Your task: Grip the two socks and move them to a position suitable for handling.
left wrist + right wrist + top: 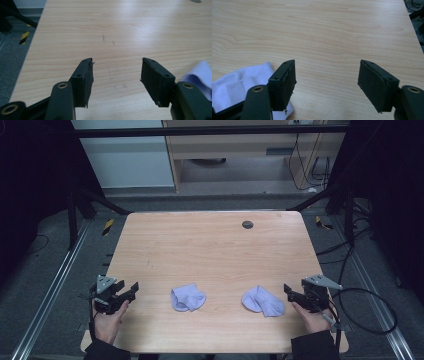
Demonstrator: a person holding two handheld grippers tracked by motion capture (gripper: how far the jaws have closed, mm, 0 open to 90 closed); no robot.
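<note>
Left sock (187, 298): pale lilac, crumpled, near-centre of desk (210, 250); cut off at the frame edge in the left gripper view.
Right sock (262, 301): same colour, folded, near right; partly hidden behind a jaw in the right gripper view.
Left hand-held gripper (131, 289): jaws apart, empty.
Right hand-held gripper (288, 290): jaws apart, empty, just beside the right sock.

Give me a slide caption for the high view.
Two open grippers flank two pale socks on a wooden table.

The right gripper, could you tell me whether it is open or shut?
Open: the right gripper has its jaws wide apart, bare table between them.
</note>
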